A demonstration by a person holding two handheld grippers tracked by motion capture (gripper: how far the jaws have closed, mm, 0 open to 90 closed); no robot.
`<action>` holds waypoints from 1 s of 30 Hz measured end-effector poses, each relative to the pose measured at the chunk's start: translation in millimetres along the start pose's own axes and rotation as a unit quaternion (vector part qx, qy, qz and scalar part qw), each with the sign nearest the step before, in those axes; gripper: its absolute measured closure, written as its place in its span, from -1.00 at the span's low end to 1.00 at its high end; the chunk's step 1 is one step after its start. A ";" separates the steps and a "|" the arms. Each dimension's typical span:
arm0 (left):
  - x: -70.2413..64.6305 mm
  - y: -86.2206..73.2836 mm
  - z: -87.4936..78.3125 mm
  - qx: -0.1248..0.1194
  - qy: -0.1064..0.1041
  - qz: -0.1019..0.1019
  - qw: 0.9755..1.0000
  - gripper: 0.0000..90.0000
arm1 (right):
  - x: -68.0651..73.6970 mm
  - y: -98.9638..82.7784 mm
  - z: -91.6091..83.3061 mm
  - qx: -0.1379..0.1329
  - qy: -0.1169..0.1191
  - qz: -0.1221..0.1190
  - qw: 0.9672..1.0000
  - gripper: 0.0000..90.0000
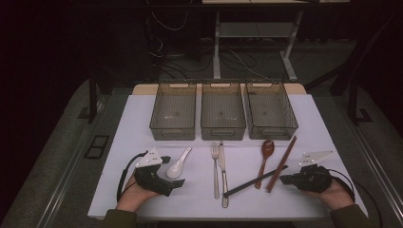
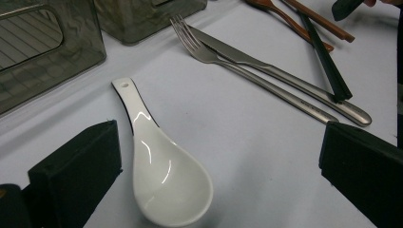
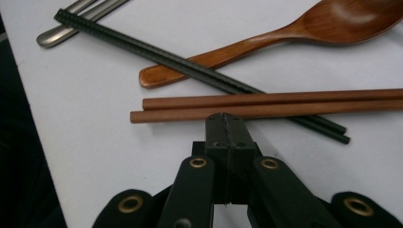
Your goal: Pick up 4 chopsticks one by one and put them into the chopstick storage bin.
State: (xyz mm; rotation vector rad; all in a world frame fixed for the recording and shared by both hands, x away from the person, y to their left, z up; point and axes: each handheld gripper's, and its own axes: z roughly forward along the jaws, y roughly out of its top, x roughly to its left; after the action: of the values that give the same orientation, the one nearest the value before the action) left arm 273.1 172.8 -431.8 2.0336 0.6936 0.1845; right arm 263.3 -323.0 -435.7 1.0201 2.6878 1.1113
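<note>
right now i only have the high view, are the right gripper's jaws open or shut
Observer: Shut. In the right gripper view the right gripper has its jaws pressed together with nothing between them.
Operator: how close is it to the brown chopsticks
Observer: Its tips sit just short of the brown chopsticks, near their ends; I can't tell if they touch.
Operator: and the left one
Observer: The left gripper is open, with the white spoon lying on the table between its jaws, nearer one jaw, pads not pressing it.
</note>
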 end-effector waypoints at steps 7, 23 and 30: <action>0.1 -0.2 -0.1 0.001 0.000 0.000 1.000 -1.00 | 4.7 -0.1 8.1 0.035 0.010 -0.011 0.999 0.99; 0.1 -0.4 1.3 0.005 -0.002 0.002 1.000 -1.00 | 5.9 5.7 15.4 0.041 0.016 -0.018 0.999 0.99; 0.0 -0.4 1.2 0.005 -0.002 0.002 1.000 -1.00 | 5.8 7.0 16.7 0.041 0.014 -0.018 0.999 0.99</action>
State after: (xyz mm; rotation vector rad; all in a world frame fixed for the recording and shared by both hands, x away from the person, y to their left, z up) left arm 273.4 172.1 -432.8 2.0433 0.6898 0.1793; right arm 267.5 -305.7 -442.4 0.9687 2.7842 1.0257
